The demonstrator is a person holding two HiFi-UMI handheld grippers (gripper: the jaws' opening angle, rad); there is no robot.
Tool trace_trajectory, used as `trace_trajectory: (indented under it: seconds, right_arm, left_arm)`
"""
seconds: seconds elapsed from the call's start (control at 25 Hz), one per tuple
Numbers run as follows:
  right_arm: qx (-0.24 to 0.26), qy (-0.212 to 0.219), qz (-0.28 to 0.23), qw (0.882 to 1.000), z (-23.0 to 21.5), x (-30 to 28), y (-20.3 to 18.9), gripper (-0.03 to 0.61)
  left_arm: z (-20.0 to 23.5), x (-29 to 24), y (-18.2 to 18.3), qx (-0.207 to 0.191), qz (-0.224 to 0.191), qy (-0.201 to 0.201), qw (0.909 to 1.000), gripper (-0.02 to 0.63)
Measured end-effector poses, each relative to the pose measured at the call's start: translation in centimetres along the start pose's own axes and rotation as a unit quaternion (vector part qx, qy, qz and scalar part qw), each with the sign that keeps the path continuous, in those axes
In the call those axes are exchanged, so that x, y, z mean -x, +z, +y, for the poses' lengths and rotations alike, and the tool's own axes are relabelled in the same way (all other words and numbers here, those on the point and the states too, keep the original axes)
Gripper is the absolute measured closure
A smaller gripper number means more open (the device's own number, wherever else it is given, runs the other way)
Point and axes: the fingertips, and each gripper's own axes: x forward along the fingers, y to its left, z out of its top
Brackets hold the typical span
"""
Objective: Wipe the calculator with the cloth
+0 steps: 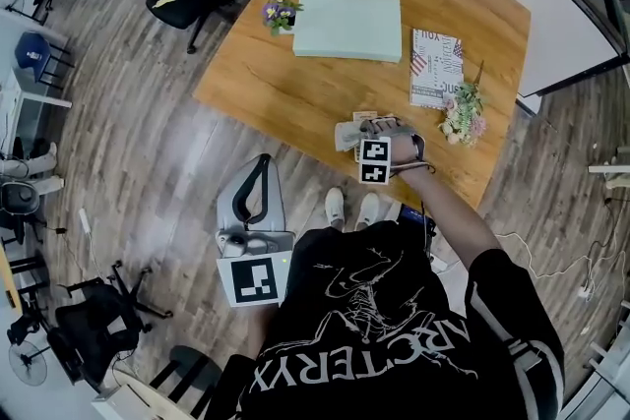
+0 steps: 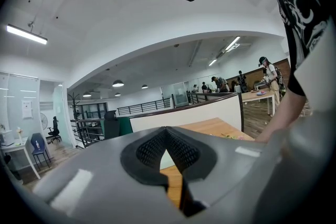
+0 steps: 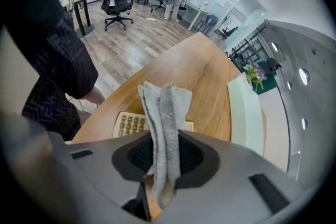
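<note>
An open office with a grey wood-plank floor (image 1: 148, 143) holds a light wooden table (image 1: 295, 84), seen from above by the person standing at its near edge. The beige flat calculator with rows of pale keys (image 3: 130, 124) lies close to that edge, at 6 o'clock from a pale green flat rectangular box (image 1: 346, 25). A printed magazine with a flag pattern (image 1: 436, 66) sits at 2 o'clock from the calculator and a small bunch of pale flowers (image 1: 463, 113) at 3 o'clock. A little pot of purple flowers (image 1: 280, 13) stands just at the box's 9 o'clock side. The right gripper (image 3: 164, 155) reaches over the calculator with its jaws clamped on a folded grey terry cloth (image 3: 164, 107), whose free end juts forward over the calculator's right part; whether cloth and keys touch cannot be told. The left gripper (image 2: 167, 139) hangs off the table at 7 o'clock from the right one, near the person's waist, its jaws pressed together at the tips with nothing between them
</note>
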Motion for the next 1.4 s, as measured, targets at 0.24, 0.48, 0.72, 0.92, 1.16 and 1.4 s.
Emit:
trace_trajectory:
  seconds: [0.24, 0.48, 0.72, 0.92, 1.16, 1.4]
  right_arm:
    - [-0.008, 0.014, -0.006, 1.000, 3.1, 1.2, 0.6, 0.485]
    - [-0.013, 0.029, -0.013, 0.999, 6.4, 2.4, 1.5, 0.486]
    - [-0.009, 0.037, -0.018, 0.999, 8.9, 2.8, 2.4, 0.485]
    - [-0.007, 0.053, -0.014, 0.998, 10.8, 2.5, 2.3, 0.485]
    - [-0.057, 0.041, -0.035, 0.997, 10.4, 3.0, 2.3, 0.485]
    - [-0.266, -0.064, -0.153, 0.950, 1.9, 12.5, 0.9, 0.485]
  left_arm:
    - [-0.8, -0.7, 0.6, 0.000, -0.009, -0.016, 0.9998, 0.604]
    - [-1.8, -1.2, 0.9, 0.001, -0.014, -0.032, 0.9994, 0.604]
    - [-2.0, -1.6, 1.2, 0.002, -0.021, -0.040, 0.9990, 0.604]
    - [-2.2, -1.7, 1.3, 0.001, -0.021, -0.045, 0.9988, 0.604]
    - [-2.2, -1.7, 1.2, 0.001, -0.024, -0.048, 0.9986, 0.604]
    - [-2.4, -2.0, 1.1, 0.003, -0.025, -0.056, 0.9981, 0.604]
